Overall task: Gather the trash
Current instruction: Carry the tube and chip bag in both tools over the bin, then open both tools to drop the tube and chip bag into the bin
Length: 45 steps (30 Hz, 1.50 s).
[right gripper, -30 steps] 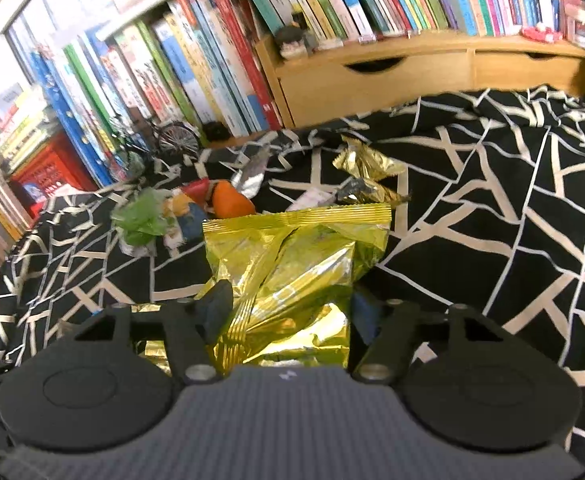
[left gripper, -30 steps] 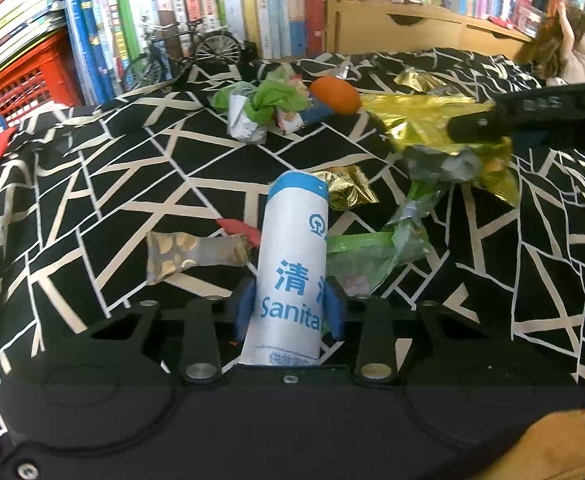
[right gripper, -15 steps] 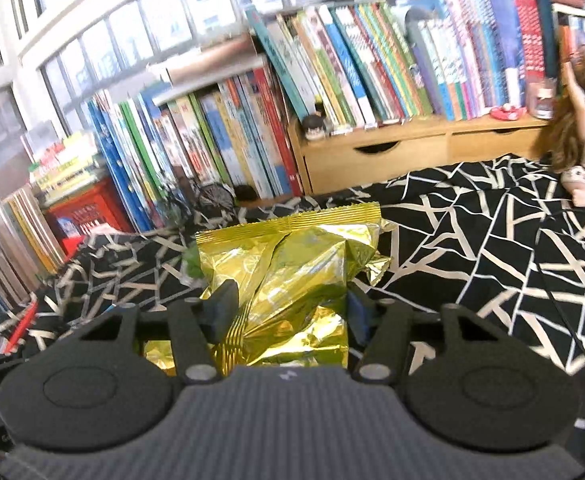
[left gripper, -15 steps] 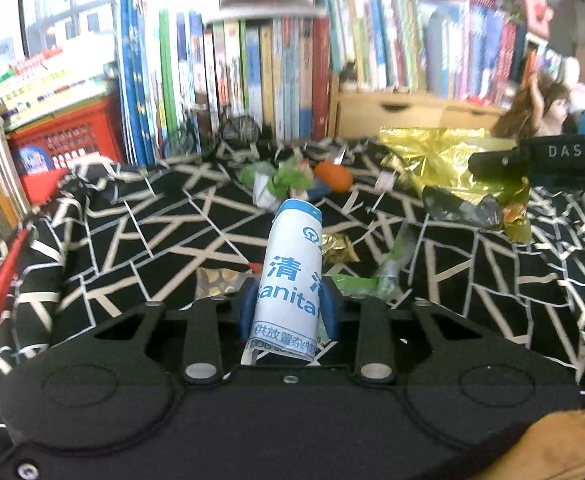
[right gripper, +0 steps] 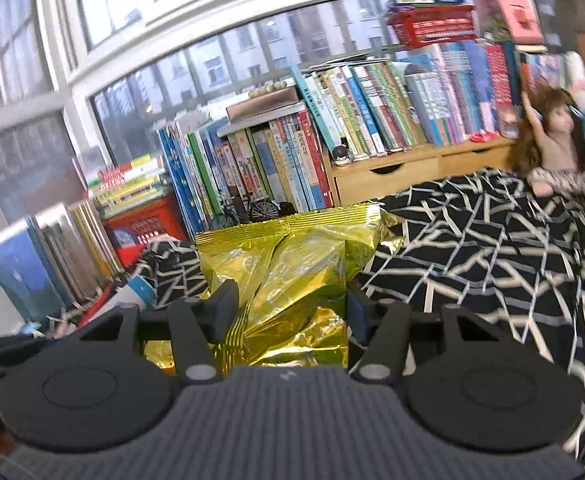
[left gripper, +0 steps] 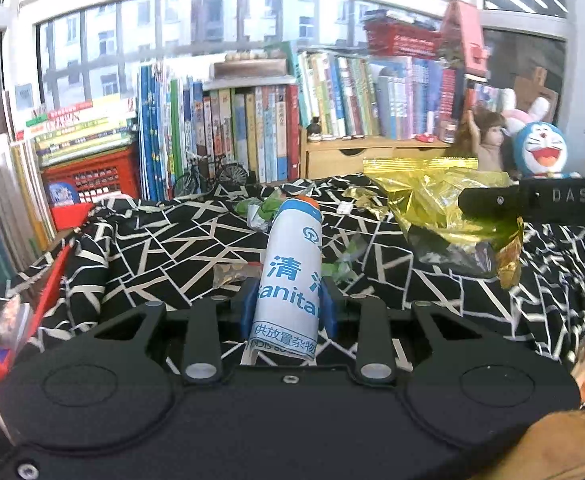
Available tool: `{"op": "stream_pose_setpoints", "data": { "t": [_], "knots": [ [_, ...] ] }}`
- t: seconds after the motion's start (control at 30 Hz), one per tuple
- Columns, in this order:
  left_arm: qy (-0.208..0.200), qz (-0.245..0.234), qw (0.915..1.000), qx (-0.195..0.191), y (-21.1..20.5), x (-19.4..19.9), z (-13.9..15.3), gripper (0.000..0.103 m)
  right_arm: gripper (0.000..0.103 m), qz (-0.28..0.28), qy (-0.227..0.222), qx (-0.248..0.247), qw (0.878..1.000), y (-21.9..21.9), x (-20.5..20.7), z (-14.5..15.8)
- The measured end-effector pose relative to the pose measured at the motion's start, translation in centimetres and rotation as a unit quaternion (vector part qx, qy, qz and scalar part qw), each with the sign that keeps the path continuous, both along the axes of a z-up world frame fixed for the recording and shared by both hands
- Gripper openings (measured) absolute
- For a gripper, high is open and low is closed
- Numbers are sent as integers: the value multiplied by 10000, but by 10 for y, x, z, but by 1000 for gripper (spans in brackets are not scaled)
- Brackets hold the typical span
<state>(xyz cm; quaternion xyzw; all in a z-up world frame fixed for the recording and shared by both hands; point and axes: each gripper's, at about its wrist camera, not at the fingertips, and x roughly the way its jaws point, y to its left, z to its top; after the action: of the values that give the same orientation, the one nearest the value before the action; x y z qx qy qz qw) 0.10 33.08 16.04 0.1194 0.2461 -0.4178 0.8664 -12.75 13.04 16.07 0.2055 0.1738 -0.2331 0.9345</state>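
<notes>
Legibly, "Sanita" on white roll (left gripper: 292, 276)

Both tools have risen and tipped upward since a second ago, so the bookshelf (left gripper: 332, 100) and window (left gripper: 212, 20) now fill the far view where the black-and-white cloth (left gripper: 172, 248) did. The left tool (left gripper: 288, 304) has carried the white paper roll (left gripper: 292, 272) up off the surface, and the litter there looks smaller and farther. The right tool (right gripper: 288, 308) has lifted the gold foil bag (right gripper: 288, 264) clear of it.
</notes>
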Motion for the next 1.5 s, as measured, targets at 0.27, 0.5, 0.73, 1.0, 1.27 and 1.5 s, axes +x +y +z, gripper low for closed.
{"op": "stream_pose_setpoints", "data": {
  "t": [0.27, 0.5, 0.73, 1.0, 1.27, 1.5],
  "knots": [
    [12, -21, 10000, 7, 67, -51, -3, 31, 60, 97, -223, 175, 9996, 57, -44, 0],
    [89, 131, 9997, 161, 135, -85, -18, 31, 60, 213, -84, 274, 9994, 115, -69, -18],
    [347, 463, 9969, 537, 194, -106, -43, 31, 60, 719, 224, 430, 9962, 178, -75, -40],
    [660, 1128, 9857, 1060, 244, -104, -82, 31, 61, 1410, 469, 570, 9873, 233, -67, -53],
    [901, 1367, 9771, 1357, 258, -99, -116, 32, 61, 1789, 739, 537, 9796, 256, -58, -60],
    [969, 1480, 9741, 1412, 260, -97, -125, 44, 61, 1878, 827, 474, 9776, 259, -48, -60]
  ]
}}
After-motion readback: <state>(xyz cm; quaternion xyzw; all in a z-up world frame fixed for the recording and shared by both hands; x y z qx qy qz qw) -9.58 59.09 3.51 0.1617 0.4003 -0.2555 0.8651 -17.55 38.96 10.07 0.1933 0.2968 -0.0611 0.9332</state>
